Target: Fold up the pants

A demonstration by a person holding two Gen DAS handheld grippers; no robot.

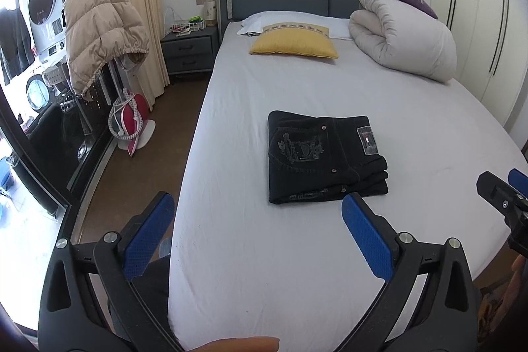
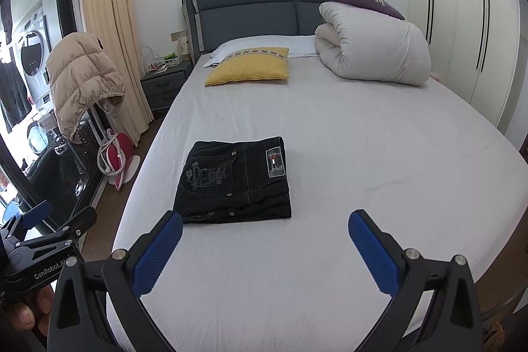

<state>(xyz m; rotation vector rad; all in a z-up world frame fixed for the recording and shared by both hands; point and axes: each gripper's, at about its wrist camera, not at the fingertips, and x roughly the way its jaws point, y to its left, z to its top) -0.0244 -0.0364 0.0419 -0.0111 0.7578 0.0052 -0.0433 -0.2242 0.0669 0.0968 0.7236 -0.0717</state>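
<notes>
Pants (image 1: 325, 159) folded on white bed (image 1: 250, 246)

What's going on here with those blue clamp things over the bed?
A person is holding a two-finger gripper in each hand to fold pants. The black pants already lie folded into a compact rectangle on the white bed. The left gripper and right gripper are both open, holding nothing, hanging over the near edge of the bed, short of the pants. The folding looks done.
</notes>
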